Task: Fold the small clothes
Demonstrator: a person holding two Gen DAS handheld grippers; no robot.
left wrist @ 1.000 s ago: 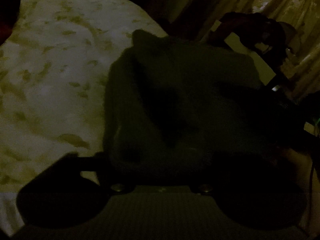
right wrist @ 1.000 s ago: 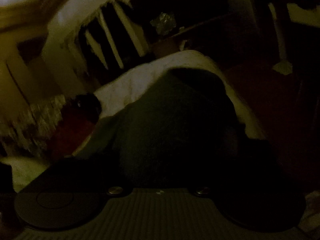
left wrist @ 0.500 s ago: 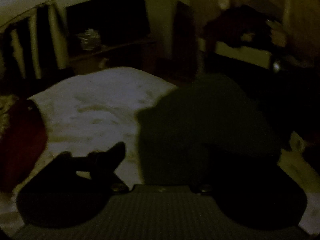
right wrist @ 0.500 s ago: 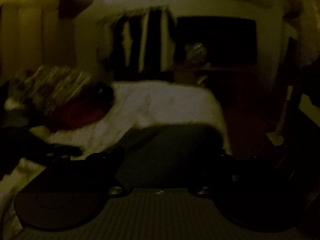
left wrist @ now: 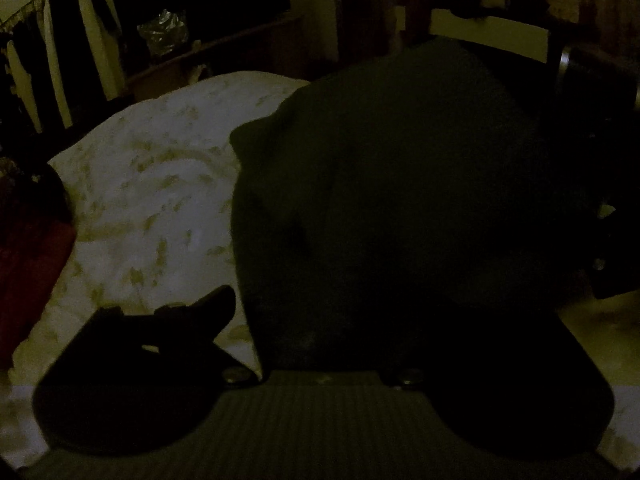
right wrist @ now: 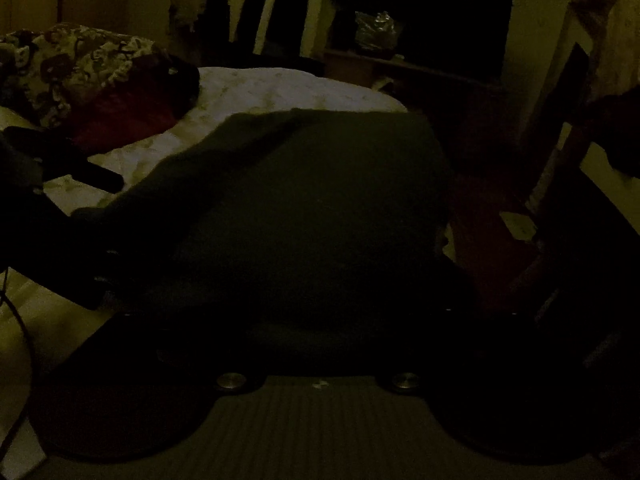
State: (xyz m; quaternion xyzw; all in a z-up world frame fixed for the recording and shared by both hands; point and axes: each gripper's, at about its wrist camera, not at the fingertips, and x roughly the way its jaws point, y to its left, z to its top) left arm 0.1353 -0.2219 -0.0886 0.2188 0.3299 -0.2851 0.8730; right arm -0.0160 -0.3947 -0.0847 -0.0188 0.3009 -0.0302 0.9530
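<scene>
The room is very dark. A dark green garment (left wrist: 400, 200) lies on the white patterned bedsheet (left wrist: 152, 200), filling the middle and right of the left wrist view. Its near edge covers the space between my left gripper's fingers; only the left finger (left wrist: 200, 312) shows, beside the cloth. In the right wrist view the same garment (right wrist: 312, 208) spreads flat over the sheet (right wrist: 280, 92) and drapes over my right gripper, hiding both fingers. The left gripper (right wrist: 80, 172) shows at the left of that view, at the garment's left edge.
A red cushion (right wrist: 128, 116) and a floral pillow (right wrist: 64, 64) lie at the bed's far left. A dark shelf unit with a crumpled bag (right wrist: 376, 32) stands behind the bed. A chair with dark clothing (left wrist: 488, 28) stands at the right. Red floor (right wrist: 480, 220) lies beside the bed.
Both views swung from looking down at bunched cloth to looking level across the bed. The garment now lies spread wider and flatter over the sheet.
</scene>
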